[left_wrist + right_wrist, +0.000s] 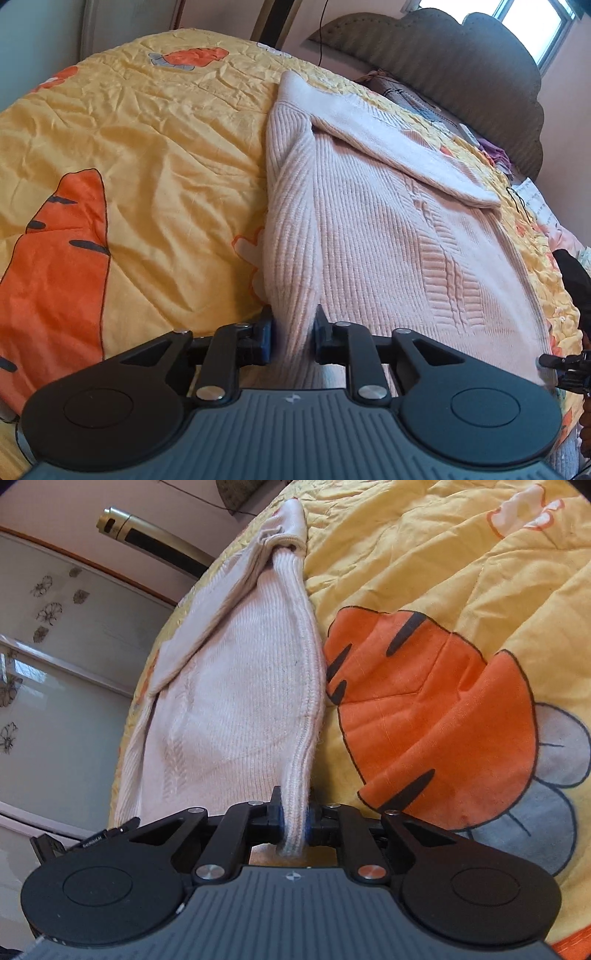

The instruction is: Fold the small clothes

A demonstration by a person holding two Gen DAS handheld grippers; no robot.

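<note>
**Both grippers at the near edge of the sweater**

We see the left gripper (293,338) with a fold of the pale pink knitted sweater (369,229) between its blue-padded fingers (266,341); a gap shows beside each pad, so we read it as released around the fold, not clamping it. The right gripper (293,818) is clenched on a thick rolled edge of the sweater (236,701), both pads pressing the knit. The sweater lies lengthwise on the bed, over a yellow quilt (147,147) printed with orange carrots. One sleeve (399,147) lies folded diagonally across the sweater's body. Beyond the sweater's far end stands a padded grey headboard (461,62).
</note>
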